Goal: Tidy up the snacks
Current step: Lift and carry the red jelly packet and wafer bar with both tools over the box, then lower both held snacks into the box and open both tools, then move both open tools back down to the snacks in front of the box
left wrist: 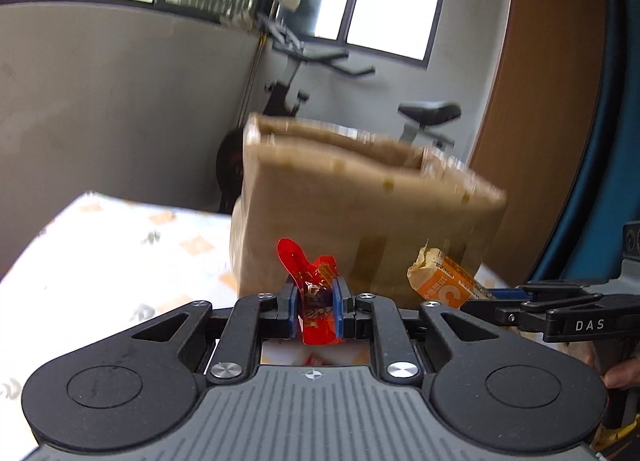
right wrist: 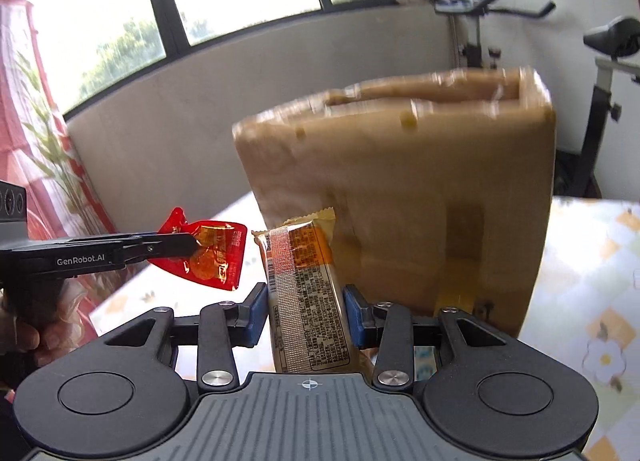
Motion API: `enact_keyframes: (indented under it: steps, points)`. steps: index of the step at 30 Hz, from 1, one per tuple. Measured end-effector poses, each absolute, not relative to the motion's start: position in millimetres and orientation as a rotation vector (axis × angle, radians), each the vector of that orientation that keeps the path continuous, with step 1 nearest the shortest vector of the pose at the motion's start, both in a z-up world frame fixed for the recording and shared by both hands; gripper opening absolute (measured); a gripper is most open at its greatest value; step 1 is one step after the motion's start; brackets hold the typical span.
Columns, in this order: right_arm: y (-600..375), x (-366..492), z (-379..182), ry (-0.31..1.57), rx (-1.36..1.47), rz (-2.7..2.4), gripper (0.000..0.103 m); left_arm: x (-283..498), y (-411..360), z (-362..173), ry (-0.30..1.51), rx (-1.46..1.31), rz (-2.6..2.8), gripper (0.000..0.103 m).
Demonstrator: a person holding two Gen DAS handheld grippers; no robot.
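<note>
1. Now, through my left wrist camera, my left gripper (left wrist: 317,303) is pinched tight on a red candy wrapper (left wrist: 310,293), whose twisted end sticks up above the blue pads (left wrist: 337,307).
2. Straight ahead stands a cardboard box (left wrist: 360,213), blurred, on a table with a floral tablecloth (left wrist: 120,245).
3. At the right edge, my right gripper (left wrist: 486,301) reaches in sideways, holding an orange snack bar (left wrist: 444,281) in front of the box.
4. Through my right wrist camera, my right gripper (right wrist: 306,313) clamps the orange snack bar (right wrist: 306,293) between its blue pads (right wrist: 354,313), printed side up, its crimped end pointing toward the box.
5. From the left, my left gripper (right wrist: 192,243) comes in holding the red candy wrapper (right wrist: 208,257) just beside the bar, apart from it.
6. Behind them, the cardboard box (right wrist: 420,181) stands upright on the floral tablecloth (right wrist: 592,261).
</note>
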State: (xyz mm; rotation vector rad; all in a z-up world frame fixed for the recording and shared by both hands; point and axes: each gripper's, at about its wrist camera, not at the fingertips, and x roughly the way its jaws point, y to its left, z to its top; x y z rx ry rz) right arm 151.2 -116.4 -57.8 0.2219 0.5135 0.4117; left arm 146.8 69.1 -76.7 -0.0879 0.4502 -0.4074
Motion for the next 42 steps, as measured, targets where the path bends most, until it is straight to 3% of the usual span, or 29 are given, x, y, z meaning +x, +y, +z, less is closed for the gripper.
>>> enact_keyframes:
  steps: [10, 21, 23, 25, 27, 30, 36, 40, 42]
  points:
    - [-148.4, 194.4, 16.9, 0.319, 0.186, 0.346, 0.037, 189.3, 35.5, 1.7, 0.237, -0.038, -0.466, 0.018]
    - [-165.2, 300.2, -12.1, 0.402, 0.285, 0.16, 0.036, 290.1, -13.1, -5.5, 0.368, 0.0, -0.436, 0.019]
    - [-166.6, 308.3, -18.6, 0.421, 0.309, 0.145, 0.037, 297.0, -13.6, -11.1, 0.395, 0.035, -0.416, 0.024]
    - [-168.4, 308.9, -21.6, 0.42, 0.314, 0.138, 0.045, 299.0, -10.3, -14.3, 0.404, 0.059, -0.389, 0.058]
    - [-171.1, 303.5, -20.6, 0.402, 0.313, 0.142, 0.054, 292.4, 1.0, -16.0, 0.391, 0.048, -0.388, 0.064]
    - [-177.5, 285.5, -18.6, 0.378, 0.281, 0.14, 0.064, 284.4, 15.2, -16.1, 0.417, 0.028, -0.391, 0.066]
    - [-187.8, 237.6, -17.3, 0.318, 0.219, 0.118, 0.074, 265.8, 49.8, -16.7, 0.411, -0.047, -0.398, 0.066]
    - [-193.3, 205.7, -24.3, 0.306, 0.192, 0.048, 0.09, 250.5, 73.6, -24.8, 0.404, -0.103, -0.381, 0.066]
    - [-195.7, 193.3, -32.0, 0.311, 0.177, 0.023, 0.09, 244.1, 82.4, -32.2, 0.413, -0.118, -0.375, 0.066]
